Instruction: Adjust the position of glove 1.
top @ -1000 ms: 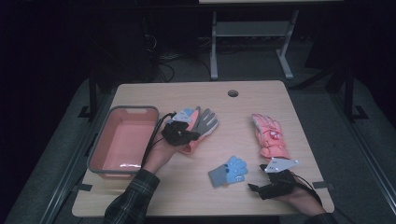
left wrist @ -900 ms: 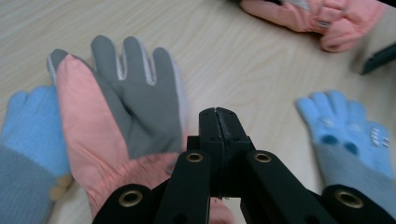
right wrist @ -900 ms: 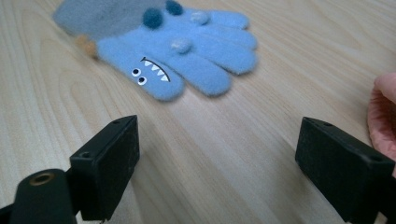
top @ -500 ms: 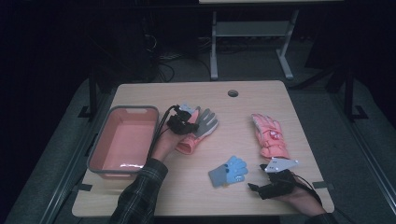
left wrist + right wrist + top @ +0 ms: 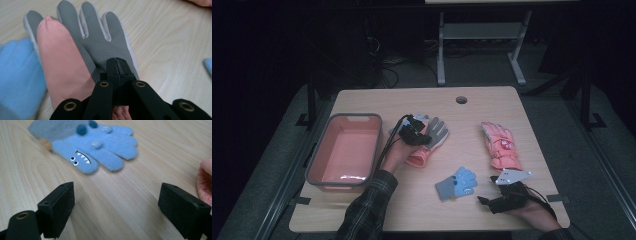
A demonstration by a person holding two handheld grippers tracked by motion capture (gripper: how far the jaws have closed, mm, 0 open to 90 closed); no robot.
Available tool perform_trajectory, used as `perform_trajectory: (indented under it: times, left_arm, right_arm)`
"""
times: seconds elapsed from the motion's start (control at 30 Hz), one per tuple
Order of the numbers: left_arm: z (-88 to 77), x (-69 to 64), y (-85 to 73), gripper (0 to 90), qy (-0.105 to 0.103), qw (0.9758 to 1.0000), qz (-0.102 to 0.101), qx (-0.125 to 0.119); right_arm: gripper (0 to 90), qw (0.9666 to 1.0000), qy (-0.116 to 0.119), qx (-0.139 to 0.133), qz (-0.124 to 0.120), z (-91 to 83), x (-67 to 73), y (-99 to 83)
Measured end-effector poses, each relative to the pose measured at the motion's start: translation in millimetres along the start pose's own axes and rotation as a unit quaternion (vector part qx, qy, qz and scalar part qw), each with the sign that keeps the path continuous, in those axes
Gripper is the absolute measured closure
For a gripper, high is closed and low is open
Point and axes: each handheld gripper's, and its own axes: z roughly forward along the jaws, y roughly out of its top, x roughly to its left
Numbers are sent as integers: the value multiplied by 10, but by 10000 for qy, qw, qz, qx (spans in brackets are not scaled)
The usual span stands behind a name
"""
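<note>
A pink glove with a grey palm [image 5: 435, 134] lies palm up at the table's middle, its pink thumb folded over [image 5: 62, 65]. My left gripper [image 5: 424, 138] rests over its palm [image 5: 100, 45], jaws shut together [image 5: 117, 63]; I cannot tell if fabric is pinched. A light blue glove [image 5: 15, 75] pokes out from beside it. Nearer the front lies a small blue monster glove [image 5: 456, 183] [image 5: 95, 147]. My right gripper [image 5: 487, 198] stands open [image 5: 115, 207] just short of it, nothing between its jaws. A second pink glove [image 5: 499, 145] lies to the right [image 5: 205, 180].
A pink bin [image 5: 354, 116] stands at the table's left side, with nothing in it. A round cable hole [image 5: 461, 99] sits near the far edge. Bare wood lies between the gloves. Beyond the table stands a metal frame on a dark floor.
My left gripper has moved right and away from the bin, coming down onto the grey palm of the glove. The right gripper and the other gloves have stayed put.
</note>
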Motion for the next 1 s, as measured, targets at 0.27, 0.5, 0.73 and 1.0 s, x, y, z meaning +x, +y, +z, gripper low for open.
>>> perform_trajectory:
  times: [0.27,0.5,0.73,1.0]
  left_arm:
    - [146,-194,129,897,-238,9996,176,-32]
    - [318,-403,297,897,-453,9980,439,41]
    - [463,-576,425,897,-639,9963,573,83]
    - [483,-625,486,896,-718,9954,630,55]
  right_arm:
    - [130,10000,0,4,2,-1,0,0]
    - [130,10000,-4,5,25,-1,5,2]
    - [130,10000,1,-8,25,1,5,1]
    - [130,10000,4,13,29,-1,5,2]
